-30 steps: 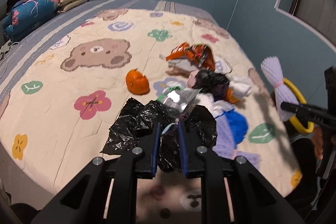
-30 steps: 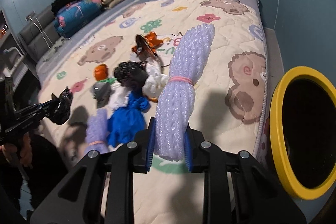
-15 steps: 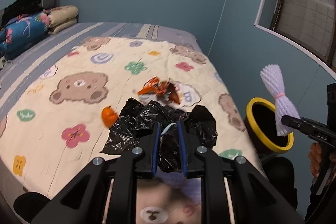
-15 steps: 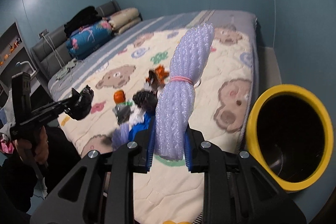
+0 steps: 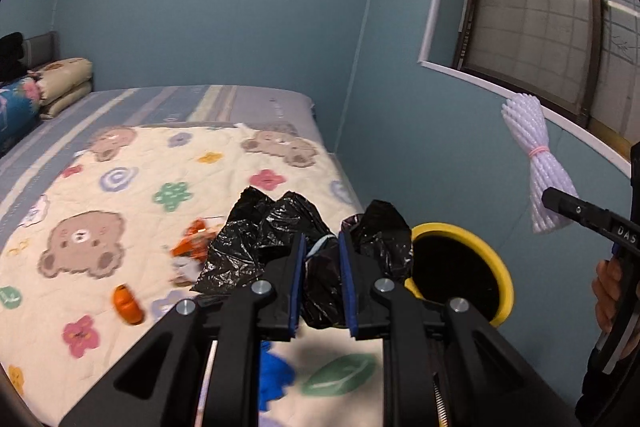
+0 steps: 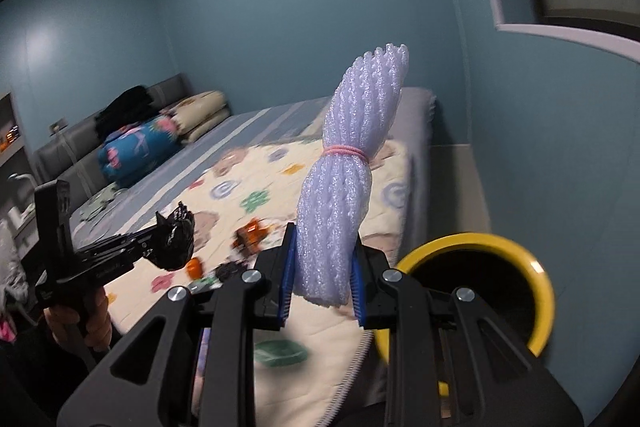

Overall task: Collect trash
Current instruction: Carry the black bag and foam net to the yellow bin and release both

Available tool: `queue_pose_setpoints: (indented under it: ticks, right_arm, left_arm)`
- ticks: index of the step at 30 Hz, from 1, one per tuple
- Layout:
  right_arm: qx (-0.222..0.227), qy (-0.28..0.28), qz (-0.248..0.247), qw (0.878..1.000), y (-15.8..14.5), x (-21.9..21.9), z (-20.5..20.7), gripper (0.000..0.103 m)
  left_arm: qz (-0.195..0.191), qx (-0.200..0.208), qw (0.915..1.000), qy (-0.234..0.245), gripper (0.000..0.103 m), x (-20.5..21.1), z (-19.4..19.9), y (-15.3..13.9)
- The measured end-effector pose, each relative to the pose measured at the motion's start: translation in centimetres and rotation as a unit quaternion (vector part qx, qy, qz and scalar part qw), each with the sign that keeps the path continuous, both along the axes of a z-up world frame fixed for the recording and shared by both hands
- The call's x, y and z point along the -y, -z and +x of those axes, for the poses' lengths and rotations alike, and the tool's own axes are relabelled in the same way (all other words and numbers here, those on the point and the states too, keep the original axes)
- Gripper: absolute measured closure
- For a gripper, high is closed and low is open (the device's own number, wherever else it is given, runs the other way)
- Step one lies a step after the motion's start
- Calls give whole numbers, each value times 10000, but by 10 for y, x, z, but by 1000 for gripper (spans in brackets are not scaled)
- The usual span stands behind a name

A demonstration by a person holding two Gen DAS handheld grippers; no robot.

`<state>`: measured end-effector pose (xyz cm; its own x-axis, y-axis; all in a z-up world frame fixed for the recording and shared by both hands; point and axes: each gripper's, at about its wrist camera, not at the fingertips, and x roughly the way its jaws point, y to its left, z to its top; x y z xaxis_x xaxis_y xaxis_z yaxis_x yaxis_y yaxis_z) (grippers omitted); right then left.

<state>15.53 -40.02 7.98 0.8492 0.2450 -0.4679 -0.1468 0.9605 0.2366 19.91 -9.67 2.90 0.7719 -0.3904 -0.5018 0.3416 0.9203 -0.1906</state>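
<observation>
My left gripper [image 5: 322, 255] is shut on a crumpled black plastic bag [image 5: 276, 227] and holds it in the air over the bed's corner, just left of the yellow-rimmed bin [image 5: 460, 275]. My right gripper [image 6: 322, 267] is shut on a lavender foam net bundle [image 6: 352, 163] tied with a pink band, held upright beside the bin [image 6: 476, 291]. The bundle [image 5: 534, 163] also shows at the right of the left wrist view. The bagged left gripper [image 6: 174, 237] shows at the left of the right wrist view.
More trash lies on the bear-print quilt [image 5: 120, 195]: an orange wrapper [image 5: 194, 241], an orange ball [image 5: 127, 303], blue plastic [image 5: 272, 375]. Pillows and a folded blue blanket [image 6: 136, 147] lie at the bed's head. A blue wall and window ledge [image 5: 520, 95] stand right of the bin.
Both grippers have lifted and swung right toward the yellow bin, each keeping its item. The trash pile on the quilt now lies lower and further left in both views.
</observation>
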Motion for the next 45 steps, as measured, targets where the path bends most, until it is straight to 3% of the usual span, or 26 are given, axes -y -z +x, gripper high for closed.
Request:
queue_pose_setpoints:
  ticks: [6,16,27,37,40,42,45]
  right_arm:
    - [-111,365,28,9993,7,32,3,80]
    - [-478,824,224,9952,47,82,26,80]
    - [-1128,1038,267,9878,118,103,56,80]
    - [-1708,1150,406,9777,175,113,70,76]
    - [-1760,1183,388,9765,182,111,72,75]
    - [-1769,1231,362,9758,185,114,69,68]
    - [-1751,1376,242,9746,182,114,67,57]
  left_arm:
    - [-90,-84,9991,407,87,50,24,1]
    - [-76,-329,9952,921,87,132,62,24]
    - [68,-834,9897,1160,87,196,97,78]
    - [13,-1245,9842,1255,87,223,115,112]
    - [-51,-1310,9831,1276,73,226,118,114]
    - [-125,-1289,9837,1247,53,224,118,113]
    - [-305,-1256,9854,1108,35,215,117,109]
